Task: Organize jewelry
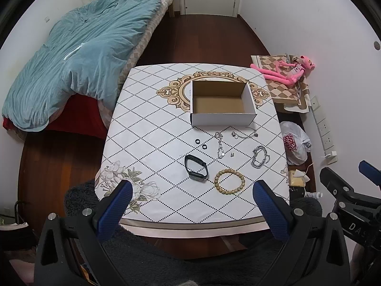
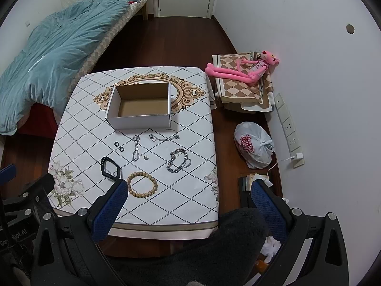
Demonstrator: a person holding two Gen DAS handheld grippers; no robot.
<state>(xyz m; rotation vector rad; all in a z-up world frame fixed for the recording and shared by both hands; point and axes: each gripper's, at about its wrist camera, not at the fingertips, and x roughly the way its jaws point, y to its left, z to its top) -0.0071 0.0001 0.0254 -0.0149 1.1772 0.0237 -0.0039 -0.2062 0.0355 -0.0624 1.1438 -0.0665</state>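
Both the left claw (image 1: 191, 205) and right claw (image 2: 189, 205) gape wide and empty at the frame bottom, jewelry lying mid-frame on the table (image 1: 147, 124) below the empty box (image 1: 222, 102).

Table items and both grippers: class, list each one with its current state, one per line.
Cardboard box: open, empty.
Wooden bead bracelet: flat on table, outside box.
Black smart band: on table, strap looped.
Chunky silver chain: bunched on table.
Two black rings: on table, apart.
Thin silver chains: stretched out near box.
Left gripper: open, empty.
Right gripper: open, empty.
Plastic bag: knotted, on floor.
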